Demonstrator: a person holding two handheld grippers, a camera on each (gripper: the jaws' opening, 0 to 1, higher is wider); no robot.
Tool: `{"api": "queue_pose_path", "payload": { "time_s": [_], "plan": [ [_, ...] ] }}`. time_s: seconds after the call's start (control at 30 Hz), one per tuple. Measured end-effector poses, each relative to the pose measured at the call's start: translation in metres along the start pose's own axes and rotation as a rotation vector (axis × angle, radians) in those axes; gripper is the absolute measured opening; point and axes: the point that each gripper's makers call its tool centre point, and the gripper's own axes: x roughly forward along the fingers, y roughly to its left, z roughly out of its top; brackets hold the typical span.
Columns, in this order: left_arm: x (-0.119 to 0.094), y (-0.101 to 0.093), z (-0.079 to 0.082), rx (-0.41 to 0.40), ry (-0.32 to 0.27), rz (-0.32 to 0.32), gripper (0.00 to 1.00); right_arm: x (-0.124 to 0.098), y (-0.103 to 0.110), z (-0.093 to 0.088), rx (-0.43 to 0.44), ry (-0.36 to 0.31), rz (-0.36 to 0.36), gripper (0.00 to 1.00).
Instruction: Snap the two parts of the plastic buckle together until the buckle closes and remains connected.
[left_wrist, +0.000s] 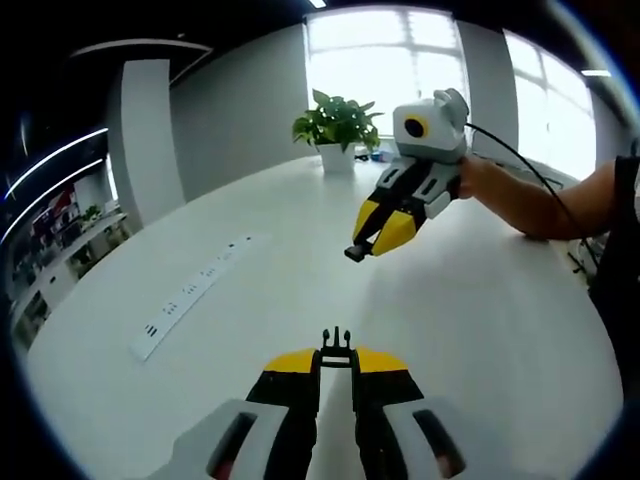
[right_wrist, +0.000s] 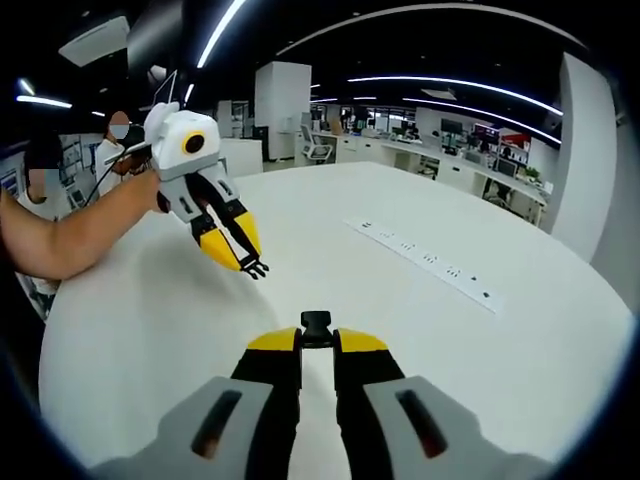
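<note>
In the left gripper view my left gripper (left_wrist: 336, 358) is shut on the pronged black buckle part (left_wrist: 336, 346), whose prongs stick out past the yellow fingertips above the white table (left_wrist: 250, 310). Up and to the right, the right gripper (left_wrist: 372, 240) is held in the air by a hand, shut on the black socket part (left_wrist: 356, 253). In the right gripper view my right gripper (right_wrist: 317, 340) is shut on the socket part (right_wrist: 316, 326). The left gripper (right_wrist: 240, 255) hangs at upper left, with the pronged part (right_wrist: 254, 268) at its tips. The two parts are apart.
A white power strip (left_wrist: 190, 295) lies on the table, seen in the right gripper view (right_wrist: 425, 258) too. A potted plant (left_wrist: 336, 130) stands at the far edge by bright windows. A person's arm (left_wrist: 545, 200) reaches in from the right. Office desks (right_wrist: 440, 160) stand beyond.
</note>
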Motion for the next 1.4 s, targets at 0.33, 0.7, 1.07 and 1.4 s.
{"api": "queue_pose_path", "payload": {
  "time_s": [0.33, 0.7, 1.07, 1.4],
  "plan": [
    [0.000, -0.006, -0.006, 0.008, 0.002, 0.000, 0.10, -0.002, 0.007, -0.005, 0.003, 0.003, 0.004, 0.12],
    [-0.006, -0.011, -0.012, -0.020, -0.013, 0.017, 0.10, -0.005, 0.016, -0.010, 0.010, -0.005, 0.008, 0.12],
    [-0.008, -0.020, -0.019, -0.049, -0.016, 0.037, 0.09, -0.013, 0.025, -0.013, 0.026, -0.013, -0.002, 0.12],
    [-0.012, -0.030, -0.022, -0.047, -0.013, 0.029, 0.10, -0.015, 0.033, -0.016, 0.021, -0.006, 0.004, 0.12]
  ]
}}
